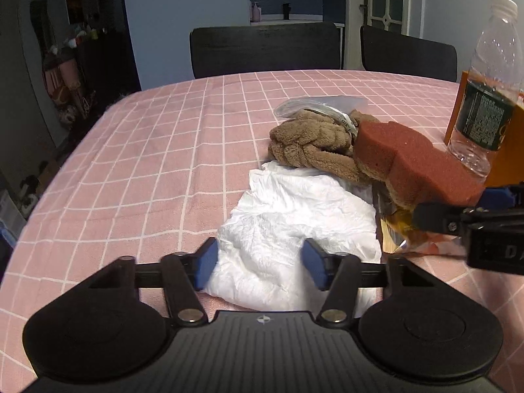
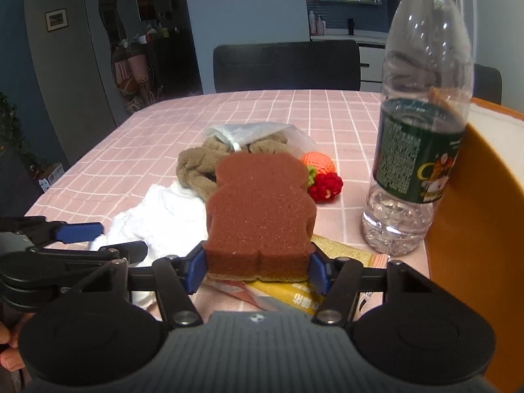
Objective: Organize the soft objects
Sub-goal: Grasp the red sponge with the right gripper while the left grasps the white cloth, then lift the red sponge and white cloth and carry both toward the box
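Right gripper [image 2: 258, 270]: clenched on the near end of the brown sponge [image 2: 260, 209], lifted above a yellow packet [image 2: 288, 293].
Left gripper [image 1: 258, 262]: released, fingers astride the white cloth [image 1: 294, 226] on the tablecloth [image 1: 147, 150].
Beyond: brown plush [image 1: 311, 140], crocheted strawberry [image 2: 319, 163].
Right edge: water bottle [image 2: 419, 137] touching an orange bin [image 2: 475, 229].

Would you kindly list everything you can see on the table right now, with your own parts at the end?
sponge: one, reddish brown, held above the packets
towel: one, brown plush, bunched mid-table
white cloth: one, crumpled, nearest the left claw
mesh bag: one, pale, behind the towel
knitted toys: orange and red, right of the towel
bottle: one, clear, green label, upright at right
orange container: one, far right
packets: yellow and pink, under the sponge
tablecloth: pink checked
chairs: two, black, far side
left claw: open over the white cloth
right claw: closed on the sponge
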Available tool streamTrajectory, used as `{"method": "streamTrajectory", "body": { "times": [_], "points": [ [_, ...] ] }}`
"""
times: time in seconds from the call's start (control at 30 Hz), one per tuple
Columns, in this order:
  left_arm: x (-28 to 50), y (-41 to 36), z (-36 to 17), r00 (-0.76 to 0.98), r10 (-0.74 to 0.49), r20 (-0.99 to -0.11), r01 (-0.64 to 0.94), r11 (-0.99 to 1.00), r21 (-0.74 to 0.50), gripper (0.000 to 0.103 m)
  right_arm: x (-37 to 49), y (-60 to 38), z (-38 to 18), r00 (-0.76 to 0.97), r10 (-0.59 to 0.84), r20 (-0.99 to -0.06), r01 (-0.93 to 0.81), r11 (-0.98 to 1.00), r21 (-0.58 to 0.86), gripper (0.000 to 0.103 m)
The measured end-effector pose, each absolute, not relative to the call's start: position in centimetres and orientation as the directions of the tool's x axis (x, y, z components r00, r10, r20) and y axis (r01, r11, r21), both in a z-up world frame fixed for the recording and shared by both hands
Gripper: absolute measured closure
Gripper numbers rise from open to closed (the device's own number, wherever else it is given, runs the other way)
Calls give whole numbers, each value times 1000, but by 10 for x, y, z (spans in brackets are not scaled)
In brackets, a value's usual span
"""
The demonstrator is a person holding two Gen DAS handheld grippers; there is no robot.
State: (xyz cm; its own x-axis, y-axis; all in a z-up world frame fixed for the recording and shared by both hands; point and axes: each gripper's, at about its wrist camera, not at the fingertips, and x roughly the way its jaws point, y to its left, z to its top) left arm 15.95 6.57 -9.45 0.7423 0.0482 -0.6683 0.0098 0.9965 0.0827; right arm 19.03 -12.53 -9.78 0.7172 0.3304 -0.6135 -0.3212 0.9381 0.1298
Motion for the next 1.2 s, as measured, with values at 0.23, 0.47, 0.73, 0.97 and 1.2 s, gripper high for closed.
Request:
{"method": "streamTrajectory", "body": {
  "times": [0.23,0.47,0.73,0.97,1.2],
  "points": [
    [150,65,-89,759,40,-649,13,997,77,100,161,-131,-80,744,336,-577,-355,931,84,42],
    [113,70,-62,798,4,-603,25,999,40,101,137,-145,-72,731,363,-578,-377,921,101,42],
    [65,73,-53,771,-49,-635,59,998,-5,100,112,-152,-80,688,399,-606,-402,905,141,42],
    [53,71,-64,745,-27,-666,159,977,139,62,99,-152,-86,669,409,-620,-417,898,142,42],
    [62,51,-59,685,-113,-720,481,812,330,31,90,-149,-84,595,465,-655,-482,859,171,41]
  ]
}}
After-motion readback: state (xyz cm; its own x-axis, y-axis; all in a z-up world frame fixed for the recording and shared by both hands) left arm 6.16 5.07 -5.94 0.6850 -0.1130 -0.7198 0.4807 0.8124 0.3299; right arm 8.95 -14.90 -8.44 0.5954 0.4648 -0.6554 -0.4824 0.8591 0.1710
